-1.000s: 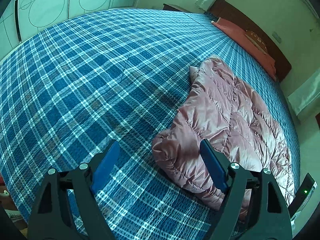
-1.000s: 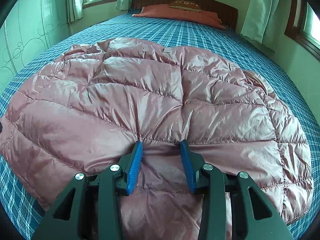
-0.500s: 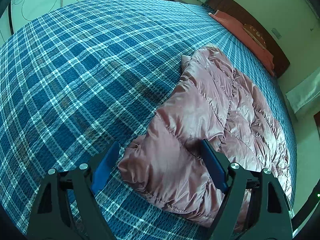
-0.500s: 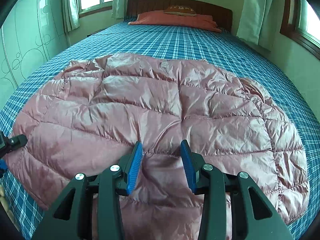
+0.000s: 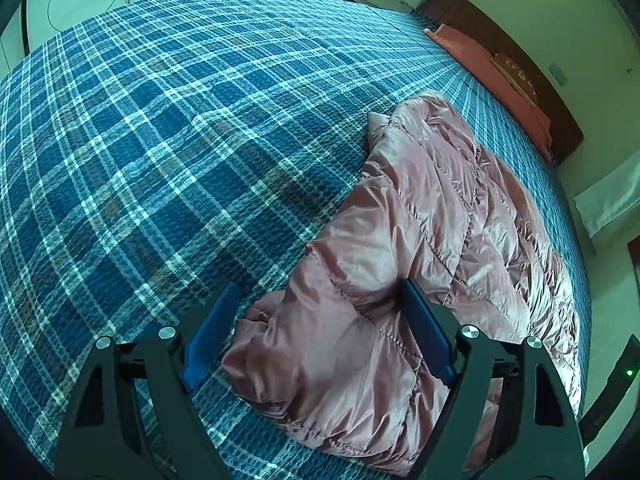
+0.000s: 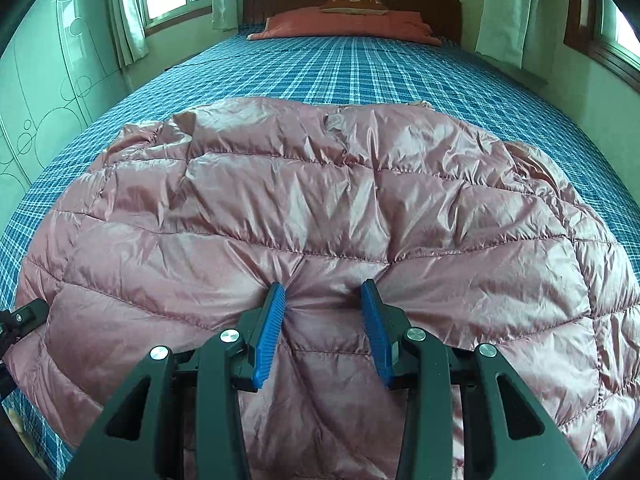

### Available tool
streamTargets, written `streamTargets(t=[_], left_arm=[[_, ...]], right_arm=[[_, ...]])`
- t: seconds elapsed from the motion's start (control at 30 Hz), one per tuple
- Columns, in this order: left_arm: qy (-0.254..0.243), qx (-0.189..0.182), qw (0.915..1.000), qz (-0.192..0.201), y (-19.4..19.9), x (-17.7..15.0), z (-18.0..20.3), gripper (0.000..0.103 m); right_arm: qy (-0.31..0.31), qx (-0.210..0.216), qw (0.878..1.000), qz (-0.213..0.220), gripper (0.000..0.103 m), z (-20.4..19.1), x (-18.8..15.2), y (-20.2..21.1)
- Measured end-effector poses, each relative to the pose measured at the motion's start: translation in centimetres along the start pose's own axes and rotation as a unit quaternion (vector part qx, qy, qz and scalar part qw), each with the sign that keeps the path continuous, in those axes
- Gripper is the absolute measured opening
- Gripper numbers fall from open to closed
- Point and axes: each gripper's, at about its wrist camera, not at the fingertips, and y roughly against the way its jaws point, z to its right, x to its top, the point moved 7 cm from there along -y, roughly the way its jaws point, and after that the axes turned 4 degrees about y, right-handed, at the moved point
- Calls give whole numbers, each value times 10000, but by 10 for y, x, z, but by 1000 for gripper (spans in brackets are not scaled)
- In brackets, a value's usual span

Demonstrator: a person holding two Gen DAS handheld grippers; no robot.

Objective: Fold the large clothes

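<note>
A pink quilted jacket point(image 6: 320, 208) lay spread on a blue plaid bedspread point(image 5: 160, 140), bunched between the right gripper point(image 6: 323, 320)'s narrowed pads, while the left gripper point(image 5: 320, 336) straddled its corner, jaws wide.

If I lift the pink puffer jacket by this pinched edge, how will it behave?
The jacket will probably drape and sag rather than hold its shape: it already puckers between the right gripper. Its puffy quilted panels suggest it is light for its bulk. The shiny fabric looks slick, so it may slip from the pads and slide easily on the plaid bedspread.
</note>
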Motion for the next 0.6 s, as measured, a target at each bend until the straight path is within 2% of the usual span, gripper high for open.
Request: streamTargets(t=[0.1, 0.27, 0.53, 0.57, 0.6], left_arm=[[169, 10, 9998, 75, 1, -3, 1, 82], [312, -101, 9993, 151, 4, -10, 5, 70], [389, -207, 9990, 94, -2, -12, 8, 69], [365, -198, 9990, 134, -2, -11, 10, 66], [276, -242, 9992, 178, -2, -10, 13, 52]], right_arm=[[17, -28, 10000, 27, 40, 0, -1, 0], [3, -19, 10000, 36, 40, -2, -3, 0], [-19, 5, 10000, 66, 40, 1, -5, 2], [-21, 7, 10000, 69, 40, 1, -5, 3], [-24, 10, 10000, 72, 40, 1, -5, 3]])
